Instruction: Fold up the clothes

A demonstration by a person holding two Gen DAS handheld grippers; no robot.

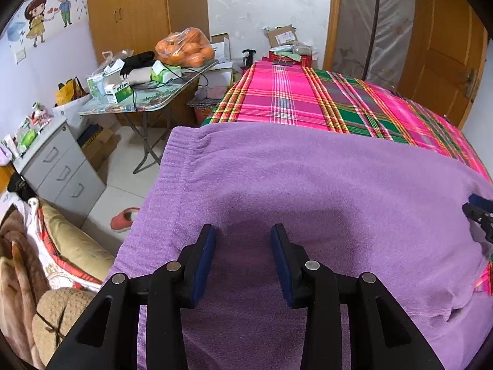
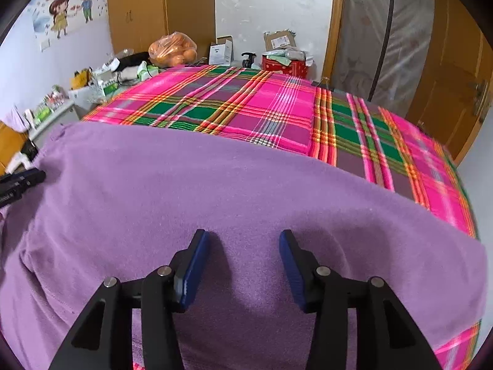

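Both tongs stand released, holding nothing — the left tongs (image 1: 242,231) and the right tongs (image 2: 244,236) each hover just over a purple sweater (image 1: 308,191), blue pads apart. That sweater lies spread flat under and ahead of them on a bed covered with a pink and green plaid sheet (image 2: 277,108), which stretches away beyond it. Far left of the left tongs — a folding table (image 1: 144,101) with a bag of oranges (image 1: 185,47).

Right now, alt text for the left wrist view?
The left tongs hover open over a purple garment spread on a pink and green plaid bedspread. The right tongs show at the right edge; behind, a cluttered folding table holds a bag of oranges.
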